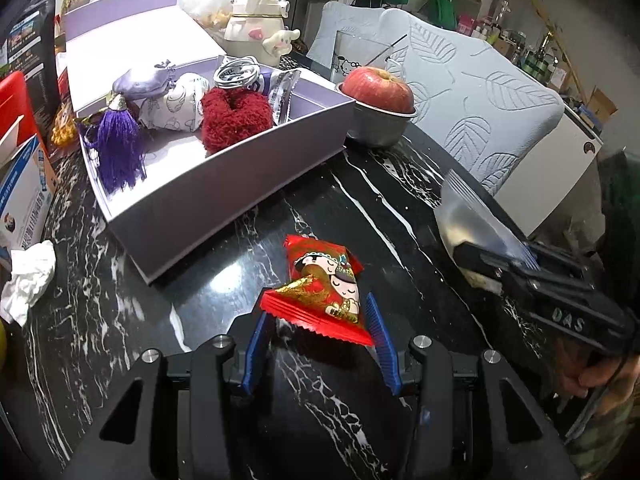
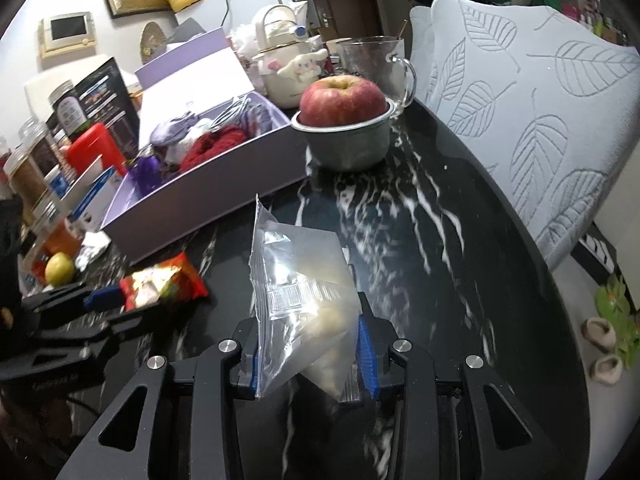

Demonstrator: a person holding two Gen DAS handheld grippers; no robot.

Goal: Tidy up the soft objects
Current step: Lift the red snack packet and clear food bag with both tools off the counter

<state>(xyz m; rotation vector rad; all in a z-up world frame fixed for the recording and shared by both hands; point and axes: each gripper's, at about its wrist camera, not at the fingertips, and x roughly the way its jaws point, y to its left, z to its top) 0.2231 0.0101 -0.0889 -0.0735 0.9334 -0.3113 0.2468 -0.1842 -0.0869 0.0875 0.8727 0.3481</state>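
The left claw (image 1: pixel 320 336) was pinching a red snack packet (image 1: pixel 326 280) printed with a cartoon figure, its blue pads (image 1: pixel 382 336) pressed against the packet's lower corners just above the black marble desk (image 1: pixel 224 280). The right claw (image 2: pixel 308 348) was clamped on a clear zip bag (image 2: pixel 296 292) holding something pale, the bag standing upright between its blue pads (image 2: pixel 366 354). No earlier view was given, so only that grip can be told.

Just beyond the red packet lay an open lavender box (image 1: pixel 224 184) with a divider, its lid (image 1: pixel 132 44) standing up behind it. In the box's left compartment sat a purple tassel (image 1: pixel 120 144), a lavender sachet (image 1: pixel 140 82), a white printed pouch (image 1: pixel 176 108), a dark red fuzzy scrunchie (image 1: pixel 234 118), a coiled white cable (image 1: pixel 236 74) and a wrapped packet (image 1: pixel 282 90). The compartment to the right of the divider looked bare in the part that showed.

Touching the box's right corner stood a metal bowl (image 1: pixel 376 126) with a red apple (image 1: pixel 378 88) on top. Behind it were a glass mug (image 2: pixel 376 64) and a cream bottle with a white plush dog (image 1: pixel 260 28). A crumpled tissue (image 1: pixel 30 276) lay left of the box, near a yellow-green fruit (image 2: pixel 60 268) and several jars (image 2: pixel 28 168). A pale leaf-stitched chair back (image 1: pixel 480 96) stood beyond the desk's far edge.
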